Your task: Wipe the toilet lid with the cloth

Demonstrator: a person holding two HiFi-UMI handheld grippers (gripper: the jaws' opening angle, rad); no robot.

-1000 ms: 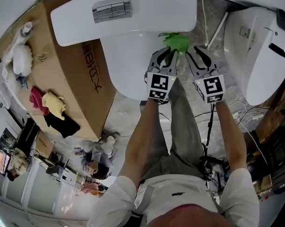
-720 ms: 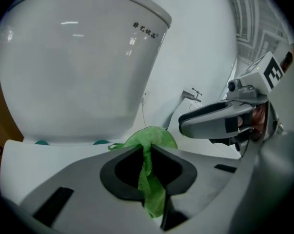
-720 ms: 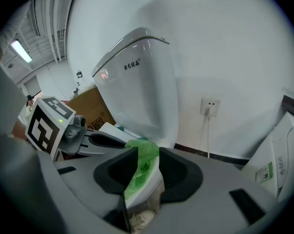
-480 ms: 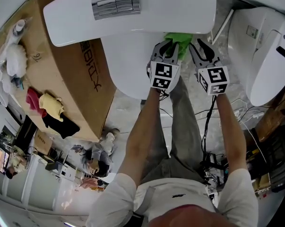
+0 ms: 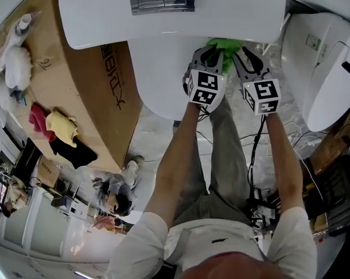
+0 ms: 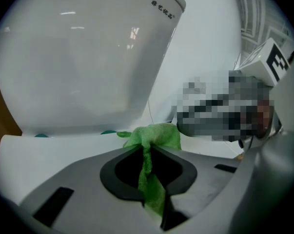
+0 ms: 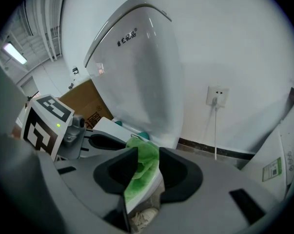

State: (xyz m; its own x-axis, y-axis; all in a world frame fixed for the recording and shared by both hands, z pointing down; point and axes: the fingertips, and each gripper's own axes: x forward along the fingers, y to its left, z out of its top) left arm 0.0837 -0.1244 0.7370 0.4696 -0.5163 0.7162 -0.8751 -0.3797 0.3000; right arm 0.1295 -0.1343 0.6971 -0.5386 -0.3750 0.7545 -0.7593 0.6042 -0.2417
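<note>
The white toilet lid [image 5: 157,74] lies shut below the tank [image 5: 169,10]. A green cloth [image 5: 224,44] is bunched at the lid's rear right edge, close under the tank. My left gripper [image 5: 208,54] is shut on the cloth, which runs down between its jaws [image 6: 149,165]. My right gripper [image 5: 244,54] stands just to the right, off the lid's side, and also pinches the cloth [image 7: 143,167] between its jaws. The left gripper [image 7: 64,130] shows at the left of the right gripper view.
A large cardboard box [image 5: 87,80] stands against the toilet's left side. A second white toilet [image 5: 325,68] is at the right. Cables [image 5: 296,138] lie on the floor by the person's right leg. A wall socket [image 7: 217,96] with a cord is behind.
Both grippers and the cloth have moved a little further back along the lid's right edge, toward the tank. Both jaws have stayed shut.
</note>
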